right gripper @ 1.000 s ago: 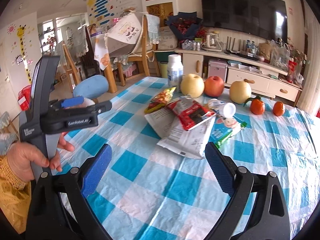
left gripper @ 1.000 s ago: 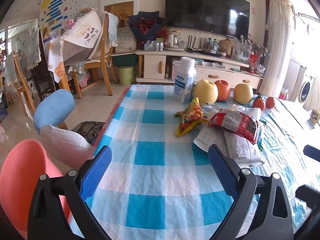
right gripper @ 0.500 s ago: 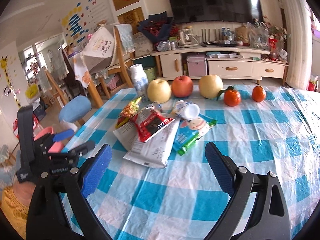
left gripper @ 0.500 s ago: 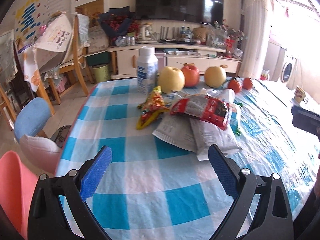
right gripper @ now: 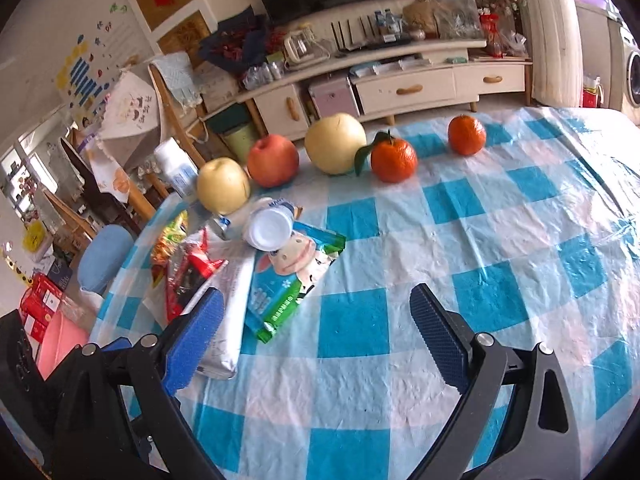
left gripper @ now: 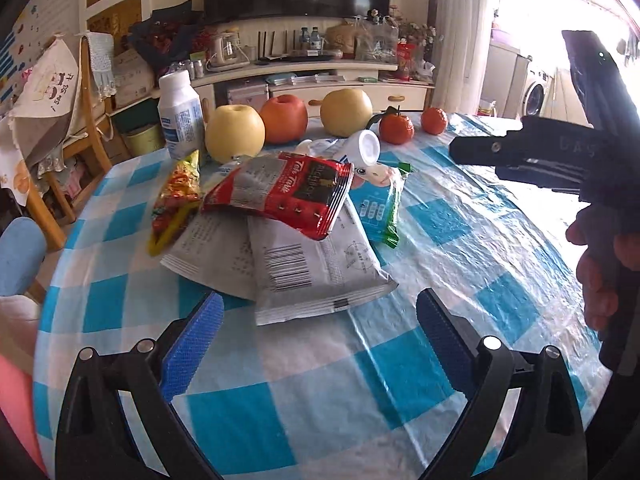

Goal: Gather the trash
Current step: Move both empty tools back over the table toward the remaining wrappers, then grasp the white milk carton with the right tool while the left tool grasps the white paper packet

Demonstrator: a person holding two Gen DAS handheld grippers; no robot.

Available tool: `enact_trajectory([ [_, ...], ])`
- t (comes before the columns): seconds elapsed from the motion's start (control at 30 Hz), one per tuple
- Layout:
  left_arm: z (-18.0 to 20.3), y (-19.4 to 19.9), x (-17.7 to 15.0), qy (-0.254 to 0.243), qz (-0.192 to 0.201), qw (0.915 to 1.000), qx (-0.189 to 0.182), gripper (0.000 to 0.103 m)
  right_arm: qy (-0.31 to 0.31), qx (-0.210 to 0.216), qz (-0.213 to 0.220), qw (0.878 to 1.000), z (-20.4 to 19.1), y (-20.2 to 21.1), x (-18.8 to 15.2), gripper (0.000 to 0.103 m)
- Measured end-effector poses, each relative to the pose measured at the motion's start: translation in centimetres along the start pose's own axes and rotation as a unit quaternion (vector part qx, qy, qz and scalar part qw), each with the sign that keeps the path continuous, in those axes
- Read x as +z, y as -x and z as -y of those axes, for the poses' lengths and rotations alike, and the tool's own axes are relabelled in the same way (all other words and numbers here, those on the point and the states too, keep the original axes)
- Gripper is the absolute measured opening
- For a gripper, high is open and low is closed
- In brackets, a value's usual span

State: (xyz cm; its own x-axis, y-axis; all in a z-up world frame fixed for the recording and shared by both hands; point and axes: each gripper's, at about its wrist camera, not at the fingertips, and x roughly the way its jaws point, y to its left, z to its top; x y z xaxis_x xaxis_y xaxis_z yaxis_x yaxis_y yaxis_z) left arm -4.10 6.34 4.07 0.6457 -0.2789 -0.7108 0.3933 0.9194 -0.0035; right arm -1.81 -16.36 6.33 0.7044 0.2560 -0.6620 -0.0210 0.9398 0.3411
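Left gripper (left gripper: 316,336) spread wide, empty, above the checked tablecloth (left gripper: 460,240) just short of the wrapper pile (left gripper: 296,232). Right gripper (right gripper: 312,332) likewise wide and empty, beside the green packet (right gripper: 288,280). Fruit (right gripper: 336,144) lined up behind.

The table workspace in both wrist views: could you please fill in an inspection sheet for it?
Surface: blue-and-white checked plastic tablecloth, wrinkled.
Job's things: red foil snack bag lies atop two grey printed pouches; yellow-red crinkled wrapper to their left; blue-green cow-print packet with a tipped white plastic bottle on it.
Clutter: two yellow pears, red apple, two oranges, upright white bottle with blue label, in a row behind the trash.
Grippers: left hand-held gripper open, empty; right hand-held gripper open, empty.
Cables: nothing seen.
Surroundings: TV cabinet, wooden chairs.
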Motion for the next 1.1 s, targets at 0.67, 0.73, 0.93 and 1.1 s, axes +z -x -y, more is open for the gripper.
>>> enact_trajectory([
  [0.67,-1.9,-5.2,1.4,0.140,-0.039,0.9894,-0.007,0.096,0.050,0.076,-0.026,0.996,-0.9,-7.1,2.8,0.094],
  [0.73,-1.6,-5.3,1.6,0.132,-0.038,0.9906,-0.003,0.096,0.056,0.088,-0.018,0.994,-1.4,-7.1,3.3,0.094],
  [0.93,-1.2,-6.1,1.8,0.119,-0.053,0.9913,0.020,0.096,0.089,0.085,-0.010,0.992,-2.8,-8.3,4.0,0.090],
  [1.1,-1.3,-6.3,2.0,0.118,-0.054,0.9910,0.034,0.096,0.106,0.079,-0.022,0.991,-3.3,-10.0,4.0,0.068],
])
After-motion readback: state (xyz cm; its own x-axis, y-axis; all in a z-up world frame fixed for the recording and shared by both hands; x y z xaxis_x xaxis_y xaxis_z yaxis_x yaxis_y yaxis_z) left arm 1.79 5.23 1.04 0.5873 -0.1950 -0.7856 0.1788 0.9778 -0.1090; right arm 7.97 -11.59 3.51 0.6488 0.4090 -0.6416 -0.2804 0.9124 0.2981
